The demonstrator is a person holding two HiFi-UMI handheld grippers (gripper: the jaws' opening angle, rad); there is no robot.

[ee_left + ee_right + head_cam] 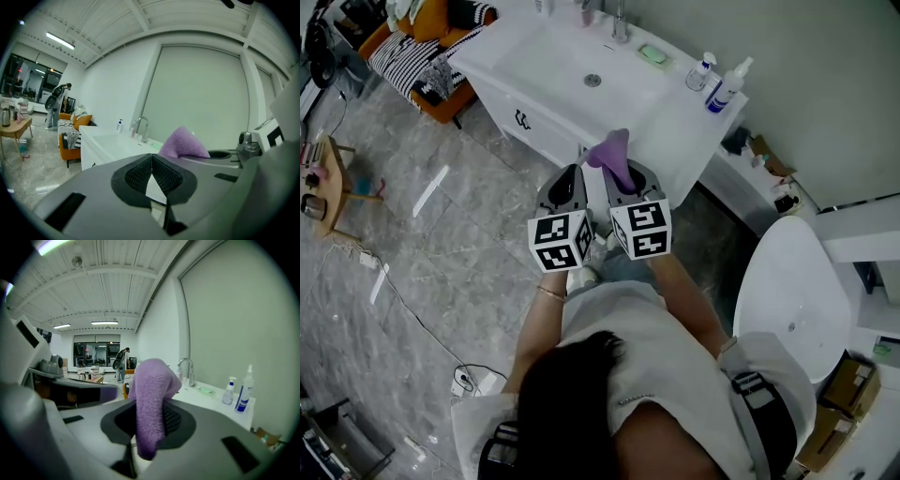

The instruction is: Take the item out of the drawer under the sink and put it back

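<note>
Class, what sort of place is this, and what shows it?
Probably a bathroom area: a white sink with a tap, a toilet beside it, and pump bottles on the counter.

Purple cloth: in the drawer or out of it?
Out. The cloth is clamped in the right tool, held up at the counter edge, its free end sticking up above the jaws.

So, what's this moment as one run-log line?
left gripper: shut, empty | right gripper: shut on purple cloth | both in front of sink
</note>
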